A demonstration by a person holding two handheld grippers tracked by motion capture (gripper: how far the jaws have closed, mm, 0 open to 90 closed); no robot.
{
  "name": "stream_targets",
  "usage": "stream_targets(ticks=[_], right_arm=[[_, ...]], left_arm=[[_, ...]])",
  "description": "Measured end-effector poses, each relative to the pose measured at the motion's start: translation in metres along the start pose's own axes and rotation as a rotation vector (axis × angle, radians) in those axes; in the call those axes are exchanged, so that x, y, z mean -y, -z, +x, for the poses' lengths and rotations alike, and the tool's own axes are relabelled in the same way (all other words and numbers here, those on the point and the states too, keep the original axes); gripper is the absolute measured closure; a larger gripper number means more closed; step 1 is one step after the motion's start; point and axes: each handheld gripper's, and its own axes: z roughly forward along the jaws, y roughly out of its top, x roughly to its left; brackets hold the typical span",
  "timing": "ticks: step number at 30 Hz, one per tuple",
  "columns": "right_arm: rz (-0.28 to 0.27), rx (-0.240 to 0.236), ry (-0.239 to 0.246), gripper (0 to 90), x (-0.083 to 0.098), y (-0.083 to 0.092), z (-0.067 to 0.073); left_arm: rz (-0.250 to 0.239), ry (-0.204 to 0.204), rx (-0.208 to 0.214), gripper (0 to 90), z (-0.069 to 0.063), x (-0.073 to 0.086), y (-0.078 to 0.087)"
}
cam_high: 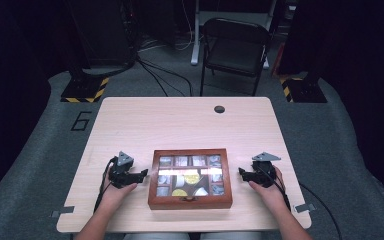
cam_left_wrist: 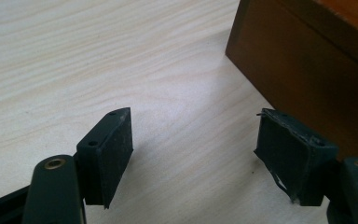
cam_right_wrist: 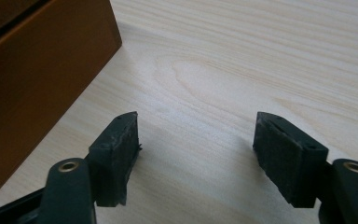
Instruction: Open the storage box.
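- A closed wooden box [cam_high: 190,178] with a glass-panelled lid sits on a pale table [cam_high: 180,120], midway between two hand-held grippers.
- The left gripper [cam_high: 142,174] rests just beside the box's left wall, jaws apart, nothing between them.
- The right gripper [cam_high: 241,173] sits just off the box's right wall, jaws likewise parted and empty.
- Judged step: poised before contact. Next, each gripper likely needs to reach the box and get hold.

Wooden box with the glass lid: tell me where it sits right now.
In the high view, the wooden box sits on the table near its front edge, centred between the left gripper and the right gripper, touching neither.
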Motion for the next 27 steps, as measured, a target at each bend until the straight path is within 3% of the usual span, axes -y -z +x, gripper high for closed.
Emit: stream_targets(ticks=[5,9,17,27], right_arm=[[-0.048,-0.025,-0.001,32.8,-0.005,0.016,0.006],[-0.067,-0.026,0.032,33.6,-0.006,0.026,0.01],[-0.092,-0.04,-0.005,33.7,-0.007,0.037,0.009],[-0.108,-0.061,0.005,34.0,-0.007,0.051,0.015]], left_arm=[[-0.008,0.017,0.011,30.0,-0.001,-0.001,0.009],[-0.015,0.033,0.019,31.2,-0.002,-0.002,0.017],[-0.036,0.054,0.024,31.4,-0.005,-0.003,0.03],[-0.053,0.057,0.039,32.2,-0.011,-0.001,0.042]])
